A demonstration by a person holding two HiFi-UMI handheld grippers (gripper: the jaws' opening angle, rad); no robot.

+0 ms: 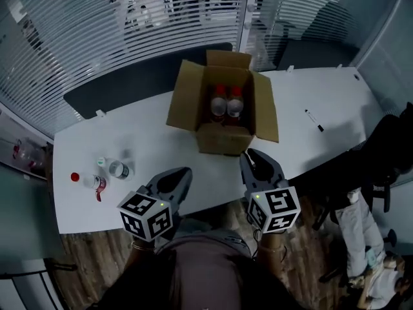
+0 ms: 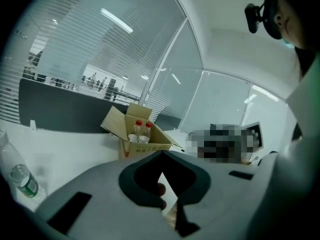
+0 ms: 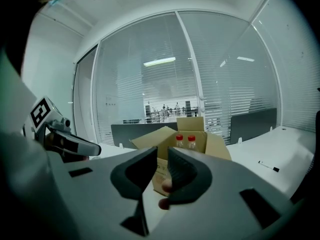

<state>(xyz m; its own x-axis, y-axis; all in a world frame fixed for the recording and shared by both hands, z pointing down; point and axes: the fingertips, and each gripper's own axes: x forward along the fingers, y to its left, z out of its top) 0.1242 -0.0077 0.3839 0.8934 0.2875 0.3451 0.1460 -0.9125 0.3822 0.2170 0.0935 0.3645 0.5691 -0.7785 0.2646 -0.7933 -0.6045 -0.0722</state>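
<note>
a: left gripper [image 1: 184,173]?
b: jaw tips pressed together, nothing between them; it hangs over the near edge of the white table [image 1: 322,89].
a: right gripper [image 1: 250,156]?
b: jaws a slit apart, empty, just before the cardboard box [image 1: 222,141].
a: the box?
b: mid-table, flaps open; two red-capped bottles [image 1: 226,103] upright inside. loose bottles [image 1: 118,169], probably two, are well to the left.

1 cardboard box [image 1: 222,137], 2 red-capped bottles [image 1: 226,103] inside it, 2 more bottles [image 1: 118,169] on 1 white table [image 1: 161,150], and 1 marker [image 1: 314,120].
</note>
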